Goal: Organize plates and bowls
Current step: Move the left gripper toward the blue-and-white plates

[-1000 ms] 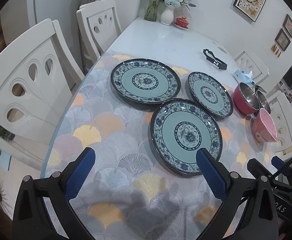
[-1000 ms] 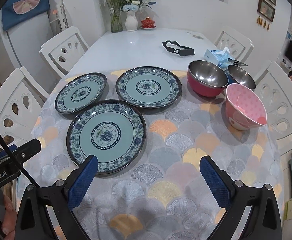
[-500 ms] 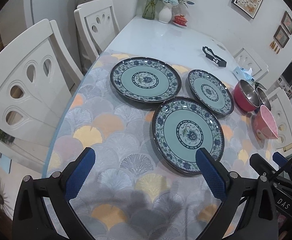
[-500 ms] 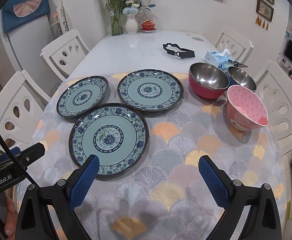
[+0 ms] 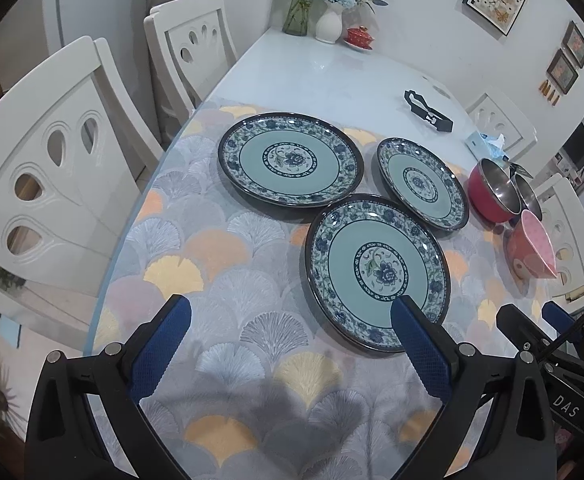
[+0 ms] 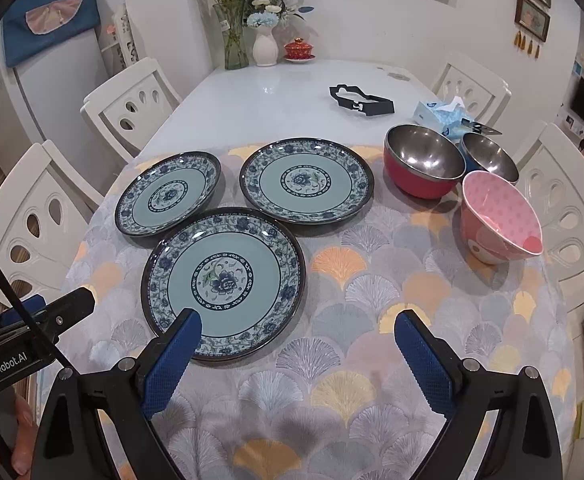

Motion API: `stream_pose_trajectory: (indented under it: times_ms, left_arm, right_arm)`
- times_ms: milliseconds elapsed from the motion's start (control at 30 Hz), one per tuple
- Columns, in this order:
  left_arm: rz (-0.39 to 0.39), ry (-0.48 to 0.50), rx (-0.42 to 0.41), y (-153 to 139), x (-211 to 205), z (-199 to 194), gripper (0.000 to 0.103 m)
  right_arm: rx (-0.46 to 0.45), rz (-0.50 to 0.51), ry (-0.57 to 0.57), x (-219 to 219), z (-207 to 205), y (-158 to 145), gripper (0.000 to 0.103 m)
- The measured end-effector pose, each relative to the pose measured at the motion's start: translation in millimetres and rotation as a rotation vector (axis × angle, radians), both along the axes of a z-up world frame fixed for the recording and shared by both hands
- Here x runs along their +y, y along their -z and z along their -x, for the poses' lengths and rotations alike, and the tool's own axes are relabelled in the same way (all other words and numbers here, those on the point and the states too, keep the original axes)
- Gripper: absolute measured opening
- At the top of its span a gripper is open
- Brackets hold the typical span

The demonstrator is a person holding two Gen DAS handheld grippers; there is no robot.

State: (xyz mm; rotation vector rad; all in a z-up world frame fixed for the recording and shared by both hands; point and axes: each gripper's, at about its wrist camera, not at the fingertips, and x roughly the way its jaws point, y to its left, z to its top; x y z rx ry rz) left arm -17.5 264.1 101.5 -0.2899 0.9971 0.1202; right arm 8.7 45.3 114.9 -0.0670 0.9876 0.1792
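Three blue-and-teal floral plates lie flat on the patterned tablecloth: the near plate (image 6: 224, 280) (image 5: 376, 272), the far left plate (image 6: 168, 196) (image 5: 290, 158) and the far right plate (image 6: 306, 178) (image 5: 422, 182). To their right stand a red steel-lined bowl (image 6: 422, 160) (image 5: 492, 190), a blue steel-lined bowl (image 6: 490, 156) and a pink dotted bowl (image 6: 500, 216) (image 5: 532, 246). My left gripper (image 5: 288, 316) hovers open left of the near plate. My right gripper (image 6: 298, 330) hovers open over the cloth, its left fingertip above the near plate's front rim. Both hold nothing.
White chairs (image 5: 48, 184) (image 6: 564, 200) line both table sides. On the bare white far end sit a black strap-like object (image 6: 362, 102), a tissue box (image 6: 440, 114), flower vases (image 6: 266, 46) and a red lidded cup (image 6: 299, 49). A hand (image 6: 22, 436) holds the left gripper.
Both grippers have drawn slightly back and up, so the plates and bowls sit a little farther away in view. Nothing on the table has moved; both stay open.
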Motion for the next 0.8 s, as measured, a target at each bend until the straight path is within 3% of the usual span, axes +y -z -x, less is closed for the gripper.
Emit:
stream_pose_trajectory:
  times_ms: [800]
  left_arm:
    - [0.009,0.024,0.022,6,-5,-21,0.1]
  right_arm:
    - [0.024,-0.004,0.017,-5,-19,7,0.097]
